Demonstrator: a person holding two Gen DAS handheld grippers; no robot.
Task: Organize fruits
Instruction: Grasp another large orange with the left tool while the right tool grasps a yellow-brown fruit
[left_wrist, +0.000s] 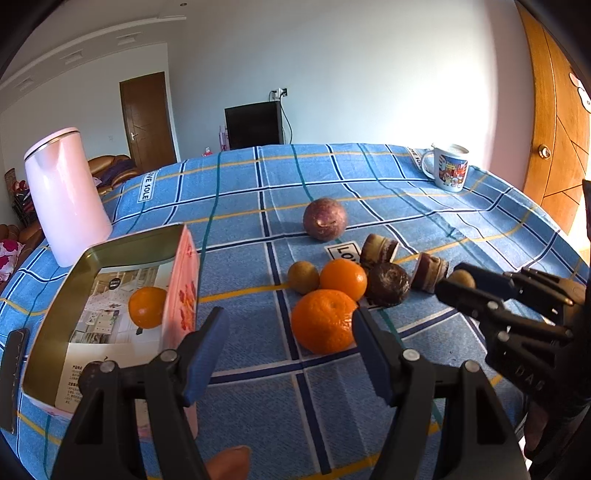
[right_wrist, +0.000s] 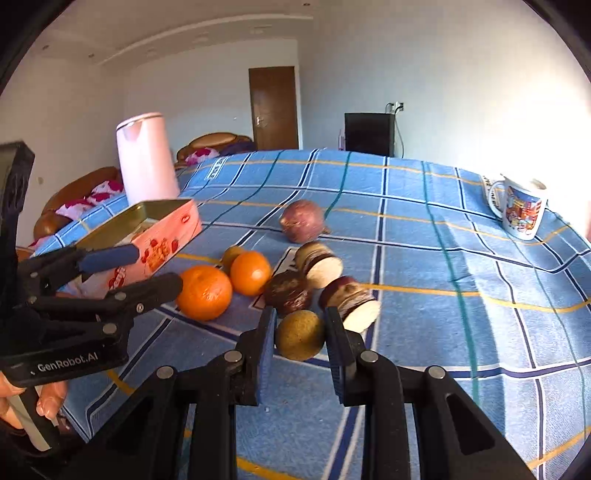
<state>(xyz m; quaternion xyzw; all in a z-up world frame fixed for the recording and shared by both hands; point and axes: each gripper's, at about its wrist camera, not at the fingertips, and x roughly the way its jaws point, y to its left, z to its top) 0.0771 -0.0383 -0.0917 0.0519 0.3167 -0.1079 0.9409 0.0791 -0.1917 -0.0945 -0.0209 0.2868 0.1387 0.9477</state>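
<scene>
Left wrist view: the left gripper (left_wrist: 290, 334) has its blue-padded fingers spread wide with nothing between them, hovering over the blue checked cloth on the desk (left_wrist: 424, 192). Just ahead sits the large orange tangerine (left_wrist: 323, 320), the right-hand finger tip close beside it; contact cannot be told. Behind it lie a smaller orange tangerine (left_wrist: 343, 278), a small yellow-green round fruit (left_wrist: 303, 277), a dark brown round fruit (left_wrist: 388, 284), two cut purple-and-cream fruit pieces (left_wrist: 378, 250) and, farther back, a round purple passion fruit (left_wrist: 325, 219). To the left stands the pink rectangular tin box (left_wrist: 181, 280), open, with one orange tangerine inside (left_wrist: 147, 307). A pale pink kettle (left_wrist: 66, 195) stands behind the tin, and a white cartoon-print mug (left_wrist: 450, 166) sits far right. The right gripper (left_wrist: 458, 280) reaches in from the right toward another small yellowish fruit.

Right wrist view: the right gripper (right_wrist: 300, 334) has its fingers partly open, one either side of a yellow-green round fruit (right_wrist: 300, 335) resting on the cloth, with slim gaps visible, so no grip. Directly behind are the brown fruit, the cut pieces and both tangerines. The left gripper (right_wrist: 147, 269) shows at left, fingers apart, in front of the tin.
</scene>
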